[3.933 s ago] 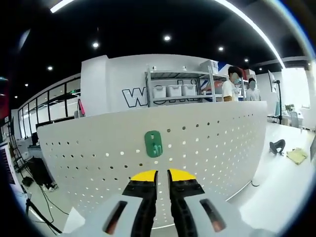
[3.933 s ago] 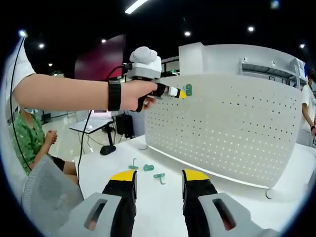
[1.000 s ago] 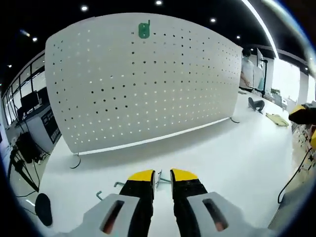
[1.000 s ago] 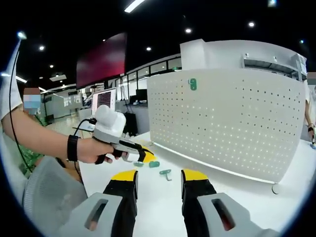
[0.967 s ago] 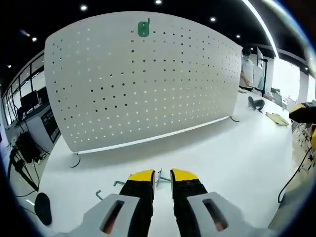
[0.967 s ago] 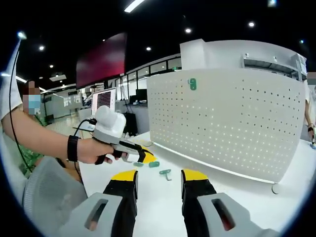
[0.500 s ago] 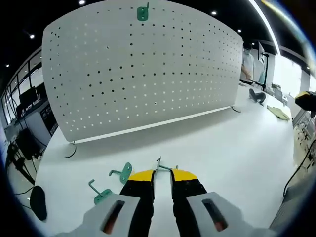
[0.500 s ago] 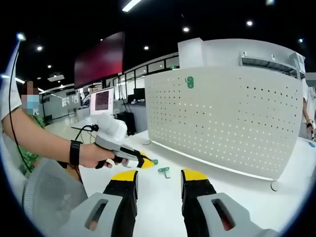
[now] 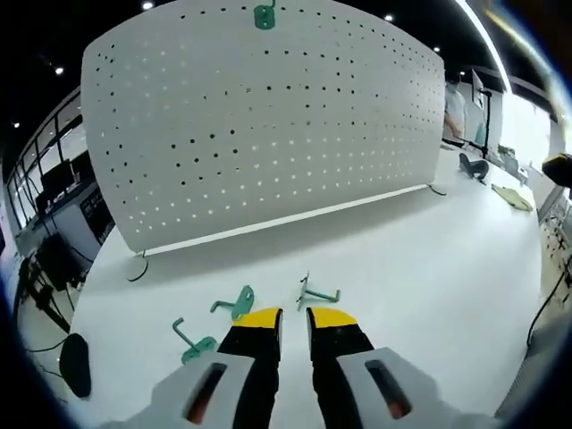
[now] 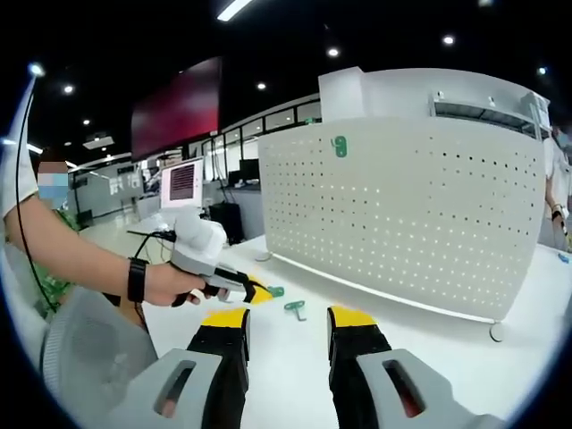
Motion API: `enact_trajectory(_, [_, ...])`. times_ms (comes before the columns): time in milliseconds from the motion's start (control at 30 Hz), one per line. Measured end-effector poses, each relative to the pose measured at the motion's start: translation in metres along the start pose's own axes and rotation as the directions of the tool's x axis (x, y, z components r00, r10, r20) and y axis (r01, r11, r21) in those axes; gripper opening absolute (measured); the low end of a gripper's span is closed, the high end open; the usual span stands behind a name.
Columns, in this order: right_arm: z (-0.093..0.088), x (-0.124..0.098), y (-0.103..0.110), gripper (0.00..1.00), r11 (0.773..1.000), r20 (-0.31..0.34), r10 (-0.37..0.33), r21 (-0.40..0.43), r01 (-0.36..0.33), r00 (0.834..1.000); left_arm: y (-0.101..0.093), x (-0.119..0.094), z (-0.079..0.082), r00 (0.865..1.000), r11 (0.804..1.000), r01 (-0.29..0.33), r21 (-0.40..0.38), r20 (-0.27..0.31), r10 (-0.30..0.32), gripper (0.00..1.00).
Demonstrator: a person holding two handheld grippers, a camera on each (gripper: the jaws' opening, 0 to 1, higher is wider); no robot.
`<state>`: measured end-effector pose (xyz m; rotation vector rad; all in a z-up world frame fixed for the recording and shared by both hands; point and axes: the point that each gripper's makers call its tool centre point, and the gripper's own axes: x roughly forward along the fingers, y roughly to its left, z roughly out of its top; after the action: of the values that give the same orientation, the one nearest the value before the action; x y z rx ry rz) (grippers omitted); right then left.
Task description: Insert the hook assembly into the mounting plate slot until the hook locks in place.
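Left gripper view: the left gripper [image 9: 293, 316] hovers low over the white table [image 9: 429, 268], its yellow-tipped jaws nearly together with only a narrow gap and nothing between them. 3 green hook assemblies lie loose on the table between the gripper and the pegboard. The nearest hook [image 9: 315, 292] lies just beyond the jaw tips, slightly toward the pegboard's right end, apart from both jaws. A second hook [image 9: 236, 304] lies just beside the left jaw, and a third hook [image 9: 195, 344] lies farther toward the pegboard's left end. The white perforated pegboard [image 9: 268, 125] stands upright on the table, well apart from the gripper. 1 green mounted hook [image 9: 264, 15] sits at the pegboard's top edge.

Right gripper view: the right gripper [image 10: 288, 316] is held with its jaws clearly apart and empty. The person's hand [image 10: 170, 284] grips the left gripper, its yellow tip down near the table in front of the pegboard's left end. 2 loose hooks show beside that tip, the nearer one [image 10: 294, 307] just beyond the right gripper's jaws. The mounted hook shows near the pegboard's top left corner.
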<state>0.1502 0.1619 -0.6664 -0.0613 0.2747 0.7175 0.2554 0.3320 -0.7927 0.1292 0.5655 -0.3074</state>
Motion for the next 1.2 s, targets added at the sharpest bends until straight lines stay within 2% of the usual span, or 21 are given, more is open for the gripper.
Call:
enact_trajectory(267, [-0.002, 0.004, 0.005, 0.34, 1.000, 0.000, 0.013, 0.005, -0.013, 1.000, 0.031, -0.012, -0.009, 0.999, 0.999, -0.049, -0.016, -0.007, 0.049, 0.12])
enact_trajectory(633, [-0.001, 0.003, 0.002, 0.34, 1.000, 0.001, 0.010, 0.002, -0.010, 1.000, 0.048, -0.020, -0.016, 0.996, 0.996, -0.090, -0.001, -0.011, 0.090, 0.12])
enact_trajectory(867, [-0.006, 0.002, 0.003, 0.34, 1.000, -0.008, 0.012, 0.008, -0.012, 1.000, 0.068, -0.020, -0.017, 0.992, 0.992, -0.123, -0.004, -0.020, 0.123, 0.13])
enact_trajectory(1000, [-0.006, 0.002, 0.002, 0.34, 1.000, -0.008, 0.011, 0.014, -0.011, 1.000, 0.078, -0.017, -0.015, 0.992, 0.993, -0.122, 0.006, -0.027, 0.122, 0.13])
enact_trajectory(1133, [-0.007, 0.002, 0.001, 0.34, 1.000, -0.015, 0.010, 0.012, -0.009, 1.000, 0.081, -0.014, -0.013, 0.995, 0.996, -0.090, 0.014, -0.033, 0.090, 0.14])
enact_trajectory(1200, [-0.008, 0.002, 0.000, 0.34, 1.000, -0.018, 0.007, 0.012, -0.007, 1.000, 0.083, -0.013, -0.015, 0.996, 0.996, -0.081, 0.043, -0.045, 0.083, 0.15])
